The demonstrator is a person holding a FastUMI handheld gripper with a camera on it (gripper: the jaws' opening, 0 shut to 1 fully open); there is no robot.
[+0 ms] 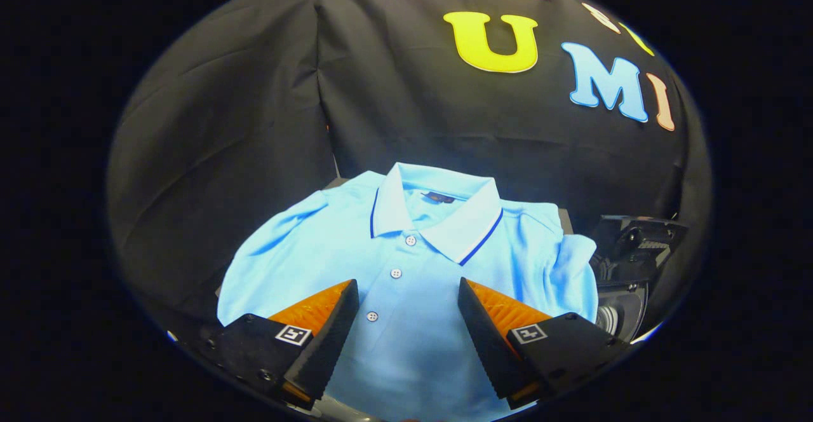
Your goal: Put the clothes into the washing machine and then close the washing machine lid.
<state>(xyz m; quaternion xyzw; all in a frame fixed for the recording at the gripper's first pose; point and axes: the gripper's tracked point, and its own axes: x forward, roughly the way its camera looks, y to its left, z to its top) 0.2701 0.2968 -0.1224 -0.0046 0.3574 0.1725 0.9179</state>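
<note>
The gripper (408,320) is hovering with its jaws wide open and holding nothing, and the light blue polo shirt (406,263) is lying flat between and just ahead of them. I think pinching a thick fold near the buttons will be working best. To the right, a dark machine part (625,263) is peeking out, too cut off to name.

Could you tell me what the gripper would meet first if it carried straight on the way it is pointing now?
Most likely the light blue polo shirt: the open gripper points at its buttoned placket, which lies between and just ahead of the fingers. How far off the cloth is cannot be judged.
</note>
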